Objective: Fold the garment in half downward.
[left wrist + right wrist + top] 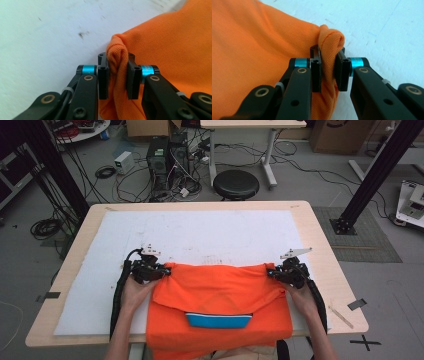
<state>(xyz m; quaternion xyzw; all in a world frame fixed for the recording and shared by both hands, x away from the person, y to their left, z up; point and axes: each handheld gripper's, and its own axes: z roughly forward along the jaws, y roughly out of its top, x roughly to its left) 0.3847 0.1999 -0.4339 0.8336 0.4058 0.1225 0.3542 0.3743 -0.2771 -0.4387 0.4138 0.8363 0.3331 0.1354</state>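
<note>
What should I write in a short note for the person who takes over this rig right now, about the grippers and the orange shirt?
Left gripper: shut on a bunched corner of the orange shirt, at the shirt's far left.
Right gripper: shut on the far right corner in the same way.
Shirt: lies on the white mat at the near edge of the table; its near part hangs over that edge. The blue collar shows at the near side, with a layer of fabric lying above it.
Done: both far corners are gripped and one fold seems made.
Left: probably finish the folding and smooth the shirt; release both corners only when it lies flat.
</note>
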